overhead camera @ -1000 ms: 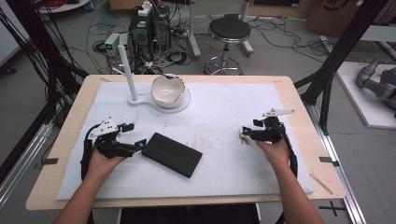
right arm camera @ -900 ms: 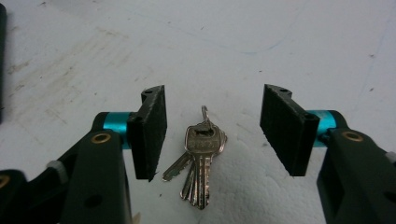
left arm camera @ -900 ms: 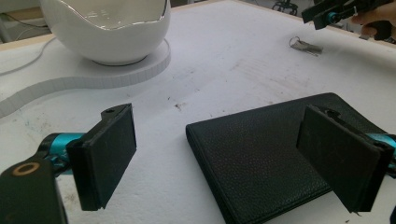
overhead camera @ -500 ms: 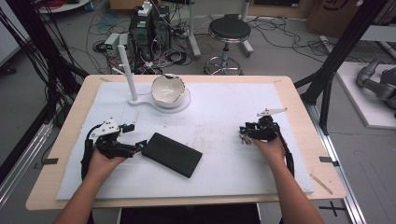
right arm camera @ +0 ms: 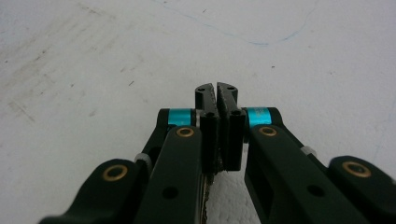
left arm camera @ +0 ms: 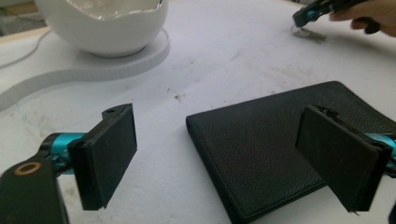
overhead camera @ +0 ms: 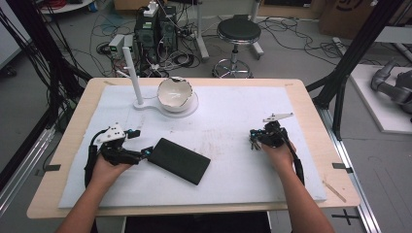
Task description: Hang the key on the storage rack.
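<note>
Lying flat on the white mat [overhead camera: 233, 111], the black wallet [overhead camera: 179, 160] runs its long axis from its upper-left end down toward the person. That near end sits just in front of the left gripper [overhead camera: 140, 143], whose jaws stand spread wide with one corner of the wallet between them, not yet touching. The right gripper [overhead camera: 253, 138] is well apart, across the mat; its jaws have just been closing and now press together, seemingly pinching a small bunch of keys [overhead camera: 252, 144]. A white bowl [overhead camera: 174, 93] stands farther back.
</note>
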`<state>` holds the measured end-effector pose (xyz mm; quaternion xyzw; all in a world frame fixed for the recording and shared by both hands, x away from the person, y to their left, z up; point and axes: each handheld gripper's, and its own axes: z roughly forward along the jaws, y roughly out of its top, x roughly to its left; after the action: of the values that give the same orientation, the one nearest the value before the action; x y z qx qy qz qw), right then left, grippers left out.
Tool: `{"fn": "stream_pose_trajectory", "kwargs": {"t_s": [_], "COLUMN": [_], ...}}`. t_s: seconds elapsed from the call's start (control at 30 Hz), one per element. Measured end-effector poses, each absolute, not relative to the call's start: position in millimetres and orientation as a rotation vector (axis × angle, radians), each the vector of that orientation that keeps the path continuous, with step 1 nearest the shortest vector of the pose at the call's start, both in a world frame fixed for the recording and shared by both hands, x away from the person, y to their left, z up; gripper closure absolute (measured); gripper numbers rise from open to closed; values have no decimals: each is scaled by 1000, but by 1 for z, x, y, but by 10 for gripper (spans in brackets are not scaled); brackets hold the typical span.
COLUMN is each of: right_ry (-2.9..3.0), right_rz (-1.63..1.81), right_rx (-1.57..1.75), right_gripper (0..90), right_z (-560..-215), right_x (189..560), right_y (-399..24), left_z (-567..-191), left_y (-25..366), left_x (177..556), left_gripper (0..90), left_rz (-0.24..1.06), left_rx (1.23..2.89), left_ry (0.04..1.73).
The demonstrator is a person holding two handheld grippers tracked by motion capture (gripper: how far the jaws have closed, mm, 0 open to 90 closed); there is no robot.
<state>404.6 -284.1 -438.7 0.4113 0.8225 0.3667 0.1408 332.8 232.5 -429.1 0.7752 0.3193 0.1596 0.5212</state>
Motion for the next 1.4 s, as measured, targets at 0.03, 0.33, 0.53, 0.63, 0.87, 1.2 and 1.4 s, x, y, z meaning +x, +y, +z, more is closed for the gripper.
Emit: {"fn": "stream_pose_trajectory", "kwargs": {"t_s": [0.03,0.33,0.53,0.63,0.87,1.2,1.4], "right_ry": [2387,2327,2315,2312,2331,2369,2409], "right_rz": [1051,1209,1333,1362,1401,1395,1382], "right_rx": [1194,1102,1012,983,834,688,591], "right_gripper": [892,900,900,900,900,900,900], "right_z": [-437,-409,-381,-369,-319,-270,-247], "right_x": [404,393,389,388,393,413,426], "right_y": [-283,-279,-273,-269,-245,-208,-178], "left_z": [-430,-429,-427,-426,-422,-420,-418], "left_y": [233,234,235,235,238,241,246], "left_x": [333,333,332,331,329,325,320], "left_gripper": [136,136,136,136,136,136,136], "left_rz": [374,395,399,405,410,424,437], "left_rx": [1860,1863,1859,1855,1837,1848,1853], "left_ry": [774,782,775,768,754,747,739]}}
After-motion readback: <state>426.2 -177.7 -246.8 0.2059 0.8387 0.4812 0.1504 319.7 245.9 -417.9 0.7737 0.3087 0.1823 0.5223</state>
